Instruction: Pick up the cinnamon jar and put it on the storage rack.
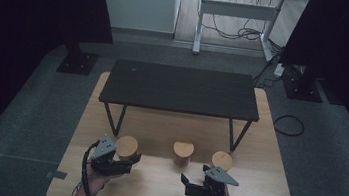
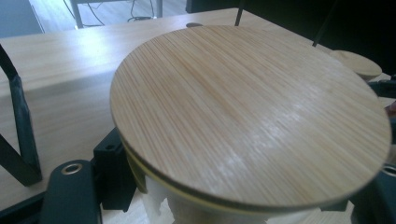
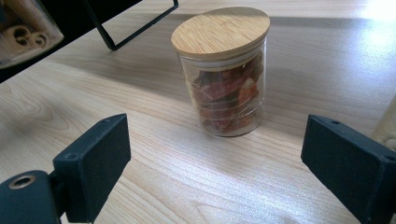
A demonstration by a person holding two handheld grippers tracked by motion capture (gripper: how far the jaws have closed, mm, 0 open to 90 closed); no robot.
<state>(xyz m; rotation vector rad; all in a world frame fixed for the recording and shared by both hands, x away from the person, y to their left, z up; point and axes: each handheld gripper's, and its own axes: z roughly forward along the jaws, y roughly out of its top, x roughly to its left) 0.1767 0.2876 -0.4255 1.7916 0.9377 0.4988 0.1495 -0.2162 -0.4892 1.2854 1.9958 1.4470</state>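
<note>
Three glass jars with round wooden lids stand in a row on the wooden table (image 1: 161,187). My left gripper (image 1: 127,160) is shut on the left jar (image 1: 127,147); its wide lid (image 2: 243,102) looms just above the jaws in the left gripper view. The middle jar (image 1: 183,152) holds red dried pieces and stands upright ahead of my right gripper (image 1: 194,175). In the right gripper view that jar (image 3: 226,79) lies beyond the open gripper (image 3: 217,149), apart from both pads. The right jar (image 1: 222,160) stands just beyond the right gripper.
A low black table (image 1: 181,89) stands on the wooden one behind the jars; its thin legs (image 2: 18,121) (image 3: 135,28) come down close to them. A jar of brown curled sticks (image 3: 23,28) is at the top left edge of the right gripper view. Bare wood lies in front of the jars.
</note>
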